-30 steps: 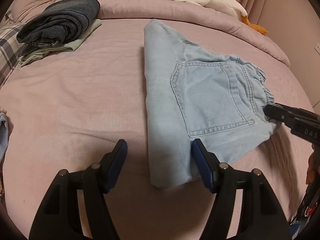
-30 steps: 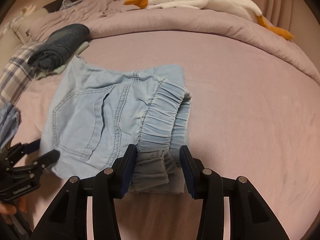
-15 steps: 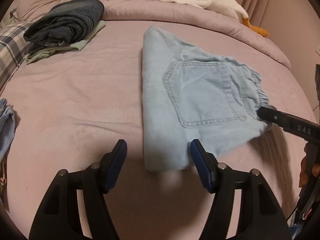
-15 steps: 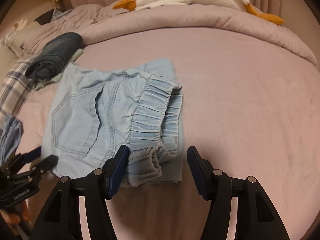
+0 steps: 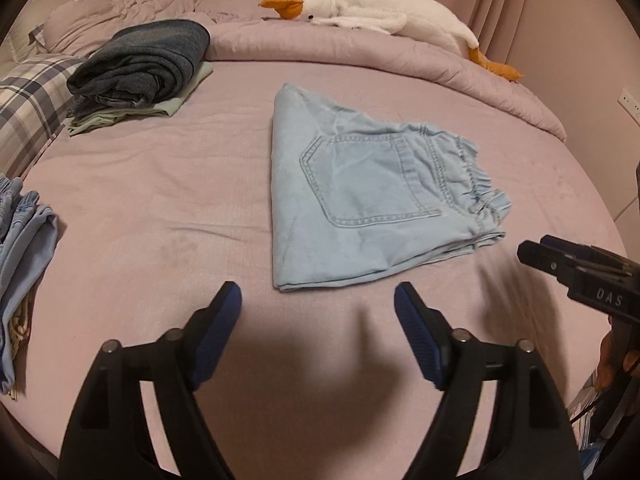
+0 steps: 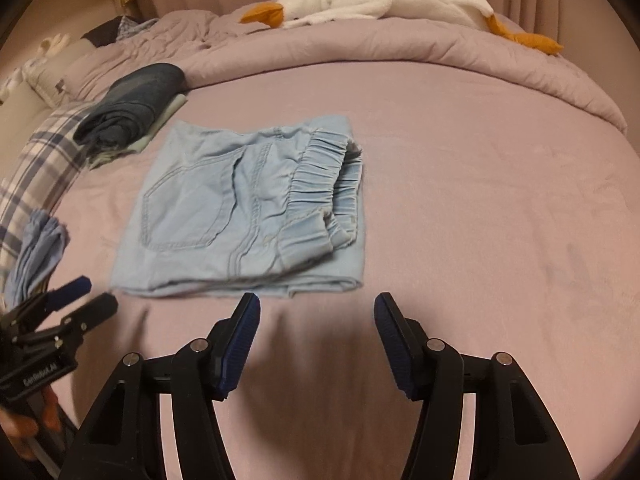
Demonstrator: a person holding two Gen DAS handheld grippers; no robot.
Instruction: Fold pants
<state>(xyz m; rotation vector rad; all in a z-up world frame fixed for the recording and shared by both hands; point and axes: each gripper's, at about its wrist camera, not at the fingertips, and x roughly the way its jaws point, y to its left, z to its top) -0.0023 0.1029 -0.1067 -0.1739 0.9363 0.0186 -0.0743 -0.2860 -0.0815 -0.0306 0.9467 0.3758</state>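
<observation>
now, through the left wrist view, i see my left gripper (image 5: 318,306) with its fingers (image 5: 224,312) spread apart and nothing between them; the jaws have just been opening, and they hang over bare pink bed sheet (image 5: 160,200). the folded light-blue denim pants (image 5: 360,200) lie flat on the bed just beyond the fingertips, back pocket up, elastic waistband toward the right. my right gripper (image 5: 536,252) pokes in from the right edge, near the waistband corner but apart from it. a folded dark sweater (image 5: 144,60) sits on a pale green garment at the far left, a plush goose (image 5: 380,8) lies along the rolled duvet behind, and a light-blue garment (image 5: 24,248) is bunched at the left edge.

through the right wrist view, my right gripper (image 6: 316,308) is likewise released, jaws having just been opening, empty, just short of the near folded edge of the pants (image 6: 248,208). the left gripper (image 6: 86,294) shows low at the left, clear of the cloth, with a hand (image 6: 24,420) below it. a plaid pillow (image 6: 36,168) lies along the left.
</observation>
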